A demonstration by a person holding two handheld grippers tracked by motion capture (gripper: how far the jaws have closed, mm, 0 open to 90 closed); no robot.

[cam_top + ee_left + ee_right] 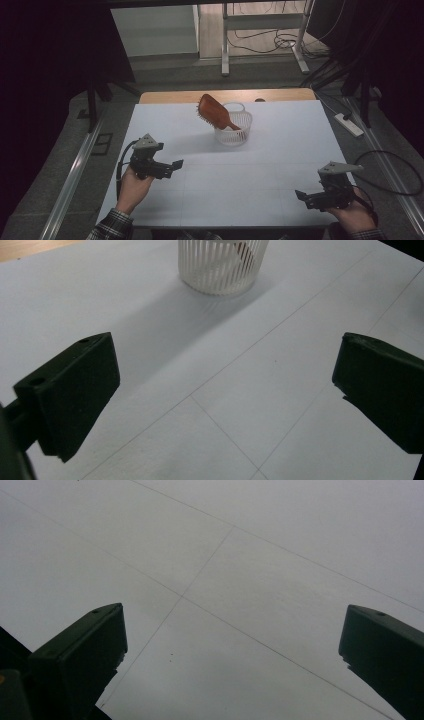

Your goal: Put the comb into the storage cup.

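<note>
A brown hairbrush [215,112] stands tilted with its handle inside a white slatted basket [233,128] at the far middle of the white table [250,165]. In the high view my left gripper [172,168] is held near the table's left edge, open, with nothing between its jaws. It points toward the basket [222,264], which stands ahead of it at some distance. At the front right, my right gripper [302,197] is open too, over bare table. In the right gripper view both jaws stand wide apart above the white tabletop [250,580].
Bare wooden table edge [175,96] shows behind the white sheet. A power strip [349,124] and cables [395,170] lie on the floor to the right. Metal frame legs [225,45] stand beyond the table. A rail [75,175] runs along the left.
</note>
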